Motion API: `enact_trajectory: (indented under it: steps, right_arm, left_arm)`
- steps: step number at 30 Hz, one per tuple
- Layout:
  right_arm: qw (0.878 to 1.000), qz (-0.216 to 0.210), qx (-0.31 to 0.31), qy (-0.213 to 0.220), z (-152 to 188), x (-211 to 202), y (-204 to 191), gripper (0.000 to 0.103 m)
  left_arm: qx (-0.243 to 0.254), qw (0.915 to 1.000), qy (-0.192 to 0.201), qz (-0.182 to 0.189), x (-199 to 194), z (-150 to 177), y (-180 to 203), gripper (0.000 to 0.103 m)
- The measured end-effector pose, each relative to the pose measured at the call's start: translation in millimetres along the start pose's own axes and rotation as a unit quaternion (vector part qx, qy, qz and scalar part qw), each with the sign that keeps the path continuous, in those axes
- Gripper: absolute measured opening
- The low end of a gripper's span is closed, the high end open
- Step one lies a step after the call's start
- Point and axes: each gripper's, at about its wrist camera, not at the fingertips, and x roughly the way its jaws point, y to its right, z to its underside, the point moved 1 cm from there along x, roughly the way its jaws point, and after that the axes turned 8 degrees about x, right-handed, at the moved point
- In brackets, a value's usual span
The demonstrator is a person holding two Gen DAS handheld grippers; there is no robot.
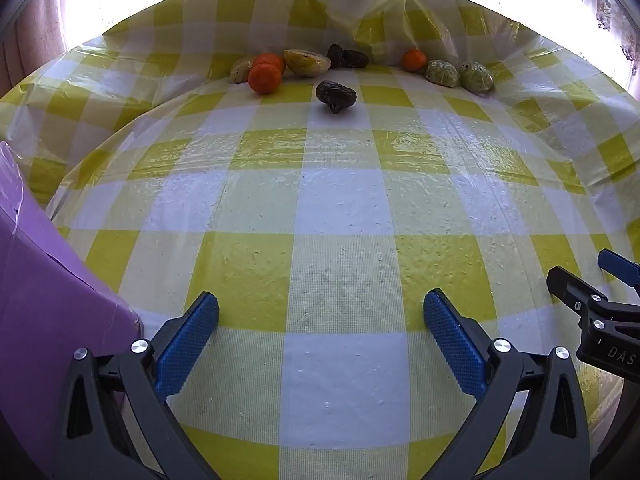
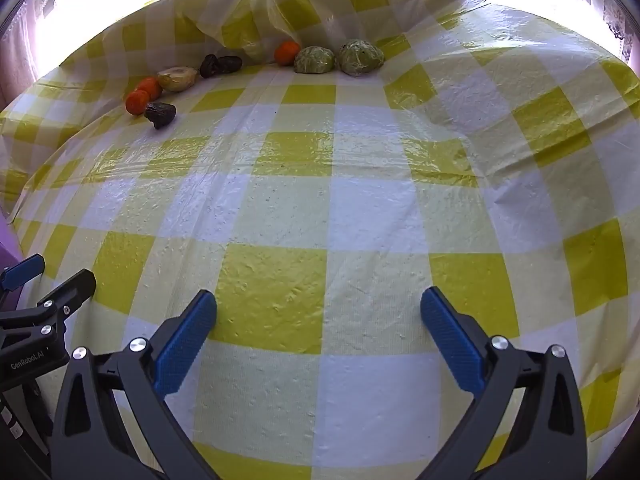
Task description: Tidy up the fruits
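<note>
Left wrist: purple box beside tablecloth.

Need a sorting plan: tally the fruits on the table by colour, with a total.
Orange: 3
Dark brown: 3
Green: 2
Pale yellow: 2
Total: 10

A wide stretch of bare checked tablecloth is seen across the centre and lower frame. The way is blocked only at the top, where oranges, a dark fruit and green fruits are lined up. The lower left is taken by a purple object.
</note>
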Motion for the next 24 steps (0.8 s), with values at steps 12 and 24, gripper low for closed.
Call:
enact_trajectory:
  steps: [12,24]
  right_arm:
    - [1.0,0.002,-0.001,-0.004,0.3,0.8,-0.3,0.102]
    - [1.0,0.001,0.0,-0.005,-0.2,1.0,0.5,0.102]
  left_arm:
    - [0.0,1.0,-0.001,0.0,0.2,-0.3,-0.2,0.099]
    - [0.0,1.0,0.0,0.0,0.2,-0.3,-0.1,0.099]
